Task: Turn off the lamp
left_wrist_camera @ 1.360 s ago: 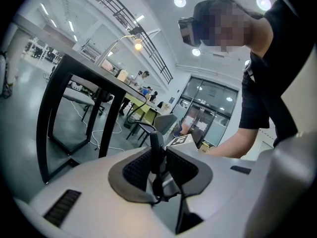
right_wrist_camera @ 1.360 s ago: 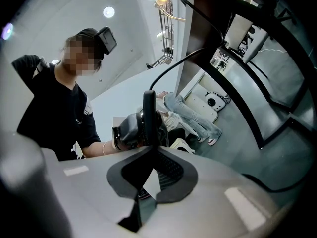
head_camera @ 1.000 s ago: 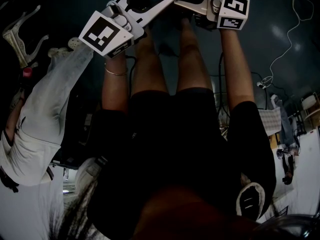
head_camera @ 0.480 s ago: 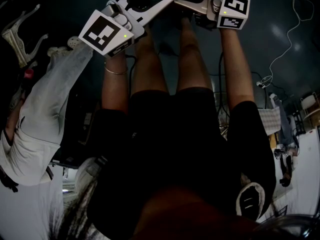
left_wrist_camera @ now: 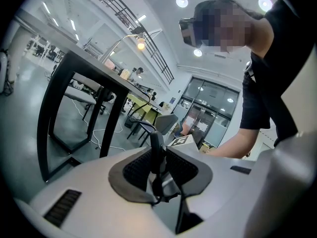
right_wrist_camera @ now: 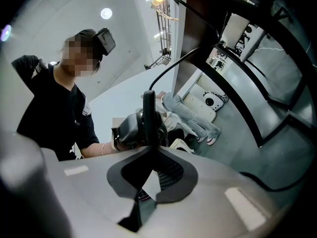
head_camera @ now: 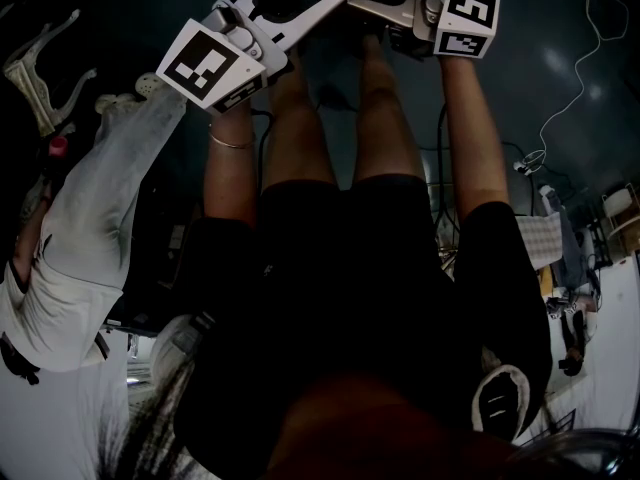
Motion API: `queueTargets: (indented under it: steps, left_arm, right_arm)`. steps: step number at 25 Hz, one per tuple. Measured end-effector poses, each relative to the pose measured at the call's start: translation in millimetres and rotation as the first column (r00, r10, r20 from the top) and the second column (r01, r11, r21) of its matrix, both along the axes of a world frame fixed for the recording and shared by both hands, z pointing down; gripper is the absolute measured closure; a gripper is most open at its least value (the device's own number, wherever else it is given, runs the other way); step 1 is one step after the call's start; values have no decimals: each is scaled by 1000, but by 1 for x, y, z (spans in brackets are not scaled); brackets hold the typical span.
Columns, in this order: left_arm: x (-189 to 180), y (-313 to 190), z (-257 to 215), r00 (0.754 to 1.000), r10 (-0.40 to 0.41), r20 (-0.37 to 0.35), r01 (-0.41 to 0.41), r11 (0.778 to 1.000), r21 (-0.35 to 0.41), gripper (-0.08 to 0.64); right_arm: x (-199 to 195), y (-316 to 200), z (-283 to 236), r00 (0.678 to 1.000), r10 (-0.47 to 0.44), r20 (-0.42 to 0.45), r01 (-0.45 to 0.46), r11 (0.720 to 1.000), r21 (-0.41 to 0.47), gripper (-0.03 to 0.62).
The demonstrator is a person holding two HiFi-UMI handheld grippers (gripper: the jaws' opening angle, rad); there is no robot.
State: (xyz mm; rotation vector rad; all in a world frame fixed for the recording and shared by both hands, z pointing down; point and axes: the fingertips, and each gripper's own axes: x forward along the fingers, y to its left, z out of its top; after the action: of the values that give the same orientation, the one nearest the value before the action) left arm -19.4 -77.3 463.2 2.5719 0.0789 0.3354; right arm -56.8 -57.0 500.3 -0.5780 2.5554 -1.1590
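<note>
While the lamp [left_wrist_camera: 141, 43] glows, left tongs [left_wrist_camera: 155, 139] and right tongs [right_wrist_camera: 148, 102] sit closed.

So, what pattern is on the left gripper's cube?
The cube carries black-and-white square markers; head view shows it best.

A: Could you make out the lamp [left_wrist_camera: 140, 43]?
B: Only as a tiny lit bulb above the black table [left_wrist_camera: 56, 114] in the left gripper view; its switch was too small to tell.
A: And in the head view?
B: Mostly dark. A bystander in white [head_camera: 75, 253] was cut off by the left edge.
</note>
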Motion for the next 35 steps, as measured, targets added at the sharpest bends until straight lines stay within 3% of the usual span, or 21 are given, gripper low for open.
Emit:
queueTargets:
  steps: [24,35]
  left_arm:
    - [4,-1,2,1000,-5,20,5,1000,-14,471]
    - [2,1,3,1000,17,20,-17,999,28,471]
  right_arm:
    - [2,1,4,1000,20,-4,-20,1000,-6,588]
    - [2,0,4,999,32,-12,-32,999,1,588]
